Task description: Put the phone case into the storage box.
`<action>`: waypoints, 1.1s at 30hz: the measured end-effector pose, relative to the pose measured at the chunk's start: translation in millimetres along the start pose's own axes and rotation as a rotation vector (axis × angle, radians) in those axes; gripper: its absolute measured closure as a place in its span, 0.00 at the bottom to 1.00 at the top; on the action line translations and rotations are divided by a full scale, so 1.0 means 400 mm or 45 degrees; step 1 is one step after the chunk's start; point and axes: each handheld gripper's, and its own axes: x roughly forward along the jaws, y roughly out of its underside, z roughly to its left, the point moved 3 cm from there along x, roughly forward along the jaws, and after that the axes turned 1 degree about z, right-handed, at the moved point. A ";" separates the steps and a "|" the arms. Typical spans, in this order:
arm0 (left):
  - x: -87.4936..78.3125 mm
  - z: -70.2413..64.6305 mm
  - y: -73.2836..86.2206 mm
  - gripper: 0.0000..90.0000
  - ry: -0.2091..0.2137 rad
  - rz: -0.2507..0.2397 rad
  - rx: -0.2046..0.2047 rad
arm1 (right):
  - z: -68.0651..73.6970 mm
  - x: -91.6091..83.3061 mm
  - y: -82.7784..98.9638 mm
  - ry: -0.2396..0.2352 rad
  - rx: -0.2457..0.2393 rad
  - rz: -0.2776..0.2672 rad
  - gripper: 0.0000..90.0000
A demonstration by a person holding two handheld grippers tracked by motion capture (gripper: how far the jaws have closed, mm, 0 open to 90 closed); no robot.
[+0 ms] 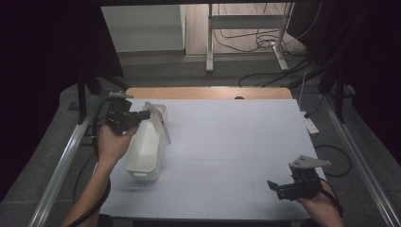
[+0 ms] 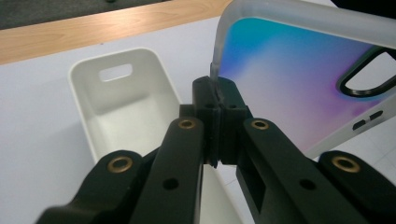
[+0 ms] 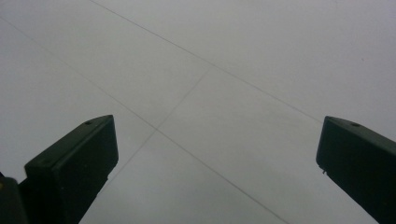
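Inside, white bin (image 2: 122, 100) holds nothing

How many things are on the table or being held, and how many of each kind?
White plastic bin: 1
Clear phone case with a blue-to-purple back, pinched by the left gripper: 1
Black two-jaw grippers, the left one and the right gripper with open jaws: 2
Total: 4

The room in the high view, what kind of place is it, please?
Probably a lab or recording workspace, not a home: a white-covered table inside a metal frame, loose cables on the floor, and dark curtains at the sides.
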 end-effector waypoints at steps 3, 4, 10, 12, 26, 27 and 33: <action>-0.002 0.013 -0.003 0.99 -0.016 0.001 -0.009 | -0.007 -0.012 0.010 0.021 0.025 -0.012 0.00; -0.003 0.017 -0.004 0.99 -0.022 0.002 -0.012 | -0.010 -0.016 0.010 0.020 0.037 -0.025 0.00; -0.009 0.038 -0.015 0.99 -0.055 0.003 -0.024 | -0.020 -0.031 0.015 0.043 0.068 -0.031 0.00; -0.011 0.044 -0.018 0.99 -0.066 0.001 -0.027 | -0.022 -0.035 0.017 0.051 0.071 -0.028 0.00; -0.014 0.100 -0.026 0.99 -0.137 0.012 -0.079 | -0.032 -0.054 0.027 0.069 0.103 -0.033 0.00; -0.014 0.100 -0.026 0.99 -0.137 0.012 -0.079 | -0.032 -0.054 0.027 0.069 0.103 -0.033 0.00; -0.007 0.122 -0.032 0.99 -0.164 0.004 -0.108 | -0.031 -0.053 0.027 0.073 0.102 -0.026 0.00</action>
